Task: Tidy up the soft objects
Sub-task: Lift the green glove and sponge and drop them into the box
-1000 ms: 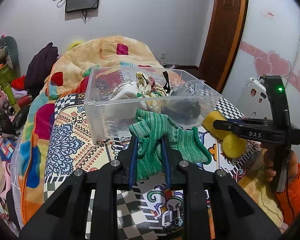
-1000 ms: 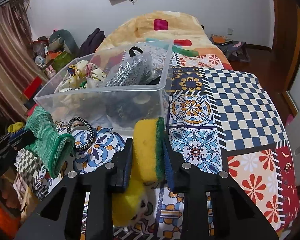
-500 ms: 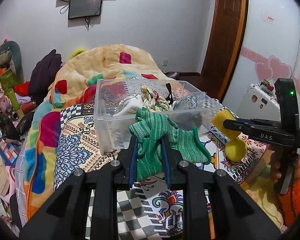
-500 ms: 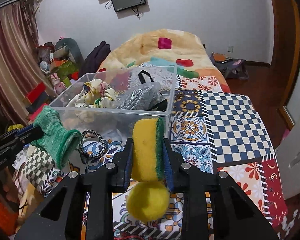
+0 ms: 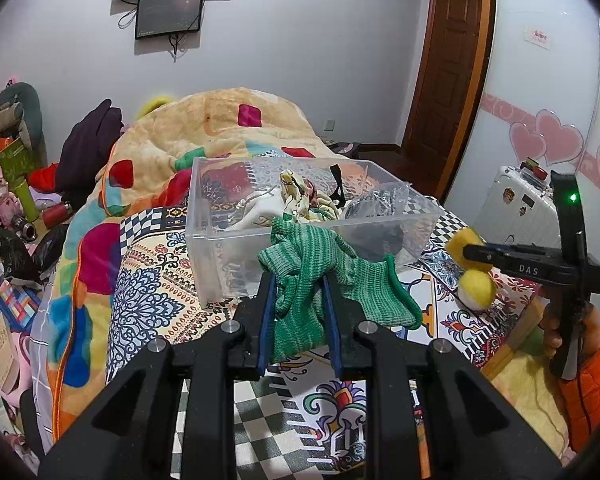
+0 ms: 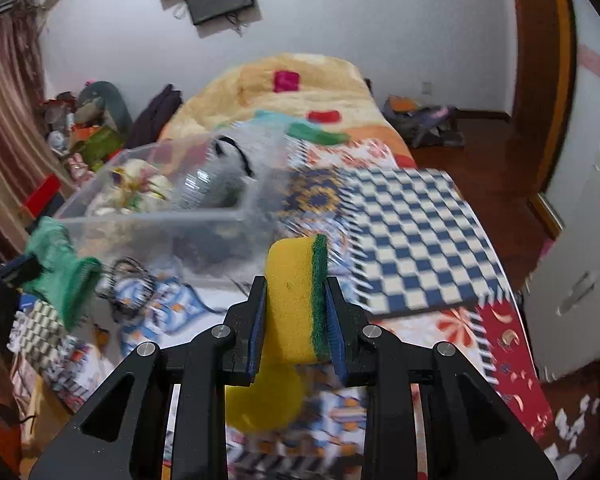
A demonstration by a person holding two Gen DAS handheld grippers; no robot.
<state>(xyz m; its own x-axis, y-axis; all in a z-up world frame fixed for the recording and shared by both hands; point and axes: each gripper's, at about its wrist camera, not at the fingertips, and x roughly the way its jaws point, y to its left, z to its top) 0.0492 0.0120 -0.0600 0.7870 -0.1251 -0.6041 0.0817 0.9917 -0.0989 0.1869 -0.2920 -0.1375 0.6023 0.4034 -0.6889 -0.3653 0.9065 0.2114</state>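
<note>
My left gripper is shut on a green knitted cloth, held above the bed just in front of the clear plastic bin. The cloth also shows in the right wrist view. My right gripper is shut on a yellow sponge with a green scouring side, held above the bed right of the bin. A yellow ball hangs just under the sponge; it shows blurred in the right wrist view. The bin holds a floral cloth and a silvery bag.
A black hair tie lies on the patterned bedspread in front of the bin. A heaped orange quilt lies behind the bin. A white suitcase stands at the right. Clutter and toys line the left of the bed.
Both grippers have risen with their loads. The right gripper has lifted the sponge and ball clear of the bedspread; its view is now motion-blurred.
</note>
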